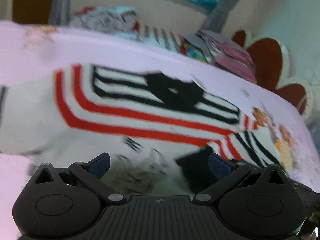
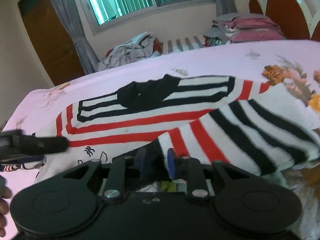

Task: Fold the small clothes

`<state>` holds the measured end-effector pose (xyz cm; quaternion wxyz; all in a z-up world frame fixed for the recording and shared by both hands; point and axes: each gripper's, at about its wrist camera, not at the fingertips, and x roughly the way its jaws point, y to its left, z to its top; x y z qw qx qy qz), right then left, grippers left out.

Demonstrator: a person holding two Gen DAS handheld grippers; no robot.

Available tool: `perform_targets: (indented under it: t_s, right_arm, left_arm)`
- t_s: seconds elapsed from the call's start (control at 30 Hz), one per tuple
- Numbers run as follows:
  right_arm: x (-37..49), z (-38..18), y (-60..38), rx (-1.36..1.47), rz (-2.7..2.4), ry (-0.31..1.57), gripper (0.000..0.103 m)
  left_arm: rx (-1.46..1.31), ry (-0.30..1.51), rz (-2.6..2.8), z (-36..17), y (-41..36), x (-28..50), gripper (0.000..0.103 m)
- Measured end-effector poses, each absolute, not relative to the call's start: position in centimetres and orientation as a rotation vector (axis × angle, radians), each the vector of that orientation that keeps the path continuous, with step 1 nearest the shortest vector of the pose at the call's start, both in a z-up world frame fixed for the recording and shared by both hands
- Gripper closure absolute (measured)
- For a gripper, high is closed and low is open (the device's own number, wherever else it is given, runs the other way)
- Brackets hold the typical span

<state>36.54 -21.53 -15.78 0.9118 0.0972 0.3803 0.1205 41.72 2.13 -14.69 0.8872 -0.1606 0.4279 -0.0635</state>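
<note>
A small white shirt with red and black stripes and a black collar (image 1: 140, 108) lies spread on the pink bed sheet; it also shows in the right wrist view (image 2: 140, 118). My left gripper (image 1: 159, 165) is open just above the shirt's lower part, with nothing between its blue pads. My right gripper (image 2: 155, 165) has its pads close together, pinching the shirt's striped right side (image 2: 250, 124), which is lifted and folded over toward the middle. The left gripper (image 2: 40, 144) shows as a dark blurred shape at the left of the right wrist view.
A pile of unfolded clothes (image 2: 130, 50) lies at the far edge of the bed. Folded pink and grey stacks (image 2: 250, 30) sit at the back right by the red and white headboard (image 2: 284, 10). A wooden door (image 2: 50, 40) and a window are behind.
</note>
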Motion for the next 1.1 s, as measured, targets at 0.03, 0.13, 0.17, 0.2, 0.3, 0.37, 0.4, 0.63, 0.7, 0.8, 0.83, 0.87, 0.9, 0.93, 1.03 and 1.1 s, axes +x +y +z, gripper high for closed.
perform_targets:
  t_s: [0.03, 0.13, 0.17, 0.2, 0.3, 0.37, 0.4, 0.63, 0.7, 0.8, 0.83, 0.87, 0.9, 0.93, 1.03, 1.1]
  right_arm:
    - [36.0, -15.3, -22.1, 0.184, 0.232, 0.772, 0.071]
    - [34.8, -14.7, -24.3, 0.136, 0.162, 0.754, 0.064]
    - [34.4, -14.7, -25.3, 0.125, 0.135, 0.752, 0.063]
    - [33.8, -14.6, -26.4, 0.118, 0.106, 0.752, 0.062]
    - [32.4, -15.2, -28.7, 0.101, 0.026, 0.76, 0.06]
    - [31.9, -15.9, -30.1, 0.103, -0.023, 0.777, 0.059]
    - [31.9, -16.3, -30.6, 0.112, -0.043, 0.787, 0.059]
    - [32.5, -18.4, -32.4, 0.151, -0.106, 0.825, 0.05]
    - [33.0, -18.9, -32.5, 0.167, -0.104, 0.842, 0.047]
    - [33.5, -19.2, -32.3, 0.202, -0.087, 0.846, 0.044]
    - [33.8, -19.3, -32.2, 0.214, -0.082, 0.846, 0.044]
    - [33.9, -19.3, -32.1, 0.223, -0.078, 0.846, 0.043]
    - [34.2, -19.3, -31.9, 0.228, -0.074, 0.845, 0.043]
    - [34.5, -19.3, -31.7, 0.228, -0.071, 0.843, 0.043]
    - [35.5, -19.5, -31.1, 0.224, -0.059, 0.848, 0.043]
    - [36.0, -19.6, -30.5, 0.209, -0.053, 0.847, 0.055]
  left_arm:
    - [-0.352, 0.913, -0.156, -15.1, 1.7, 42.0, 0.0]
    - [-0.408, 0.99, -0.235, -16.8, 0.0, 43.0, 0.0]
    - [-0.408, 0.995, -0.251, -17.2, -0.7, 43.1, 0.0]
    - [-0.4, 0.995, -0.257, -17.6, -1.3, 43.3, 0.0]
    - [-0.415, 0.996, -0.267, -18.5, -2.5, 43.7, 0.007]
    - [-0.416, 0.993, -0.27, -18.8, -2.9, 43.9, 0.03]
    - [-0.421, 0.986, -0.27, -19.0, -3.1, 44.0, 0.036]
    - [-0.445, 0.953, -0.322, -19.4, -2.9, 44.3, 0.099]
    - [-0.442, 0.931, -0.337, -18.9, -2.9, 44.2, 0.099]
    - [-0.48, 0.873, -0.358, -16.9, -1.9, 44.2, 0.099]
    - [-0.492, 0.843, -0.359, -16.0, -1.4, 44.2, 0.099]
    - [-0.504, 0.806, -0.354, -14.9, -0.6, 44.2, 0.099]
    - [-0.508, 0.771, -0.344, -13.9, 0.2, 44.3, 0.099]
    - [-0.506, 0.74, -0.33, -13.1, 0.9, 44.3, 0.099]
    - [-0.484, 0.682, -0.253, -11.9, 4.0, 44.3, 0.099]
    - [-0.466, 0.695, -0.189, -12.6, 6.0, 44.3, 0.099]
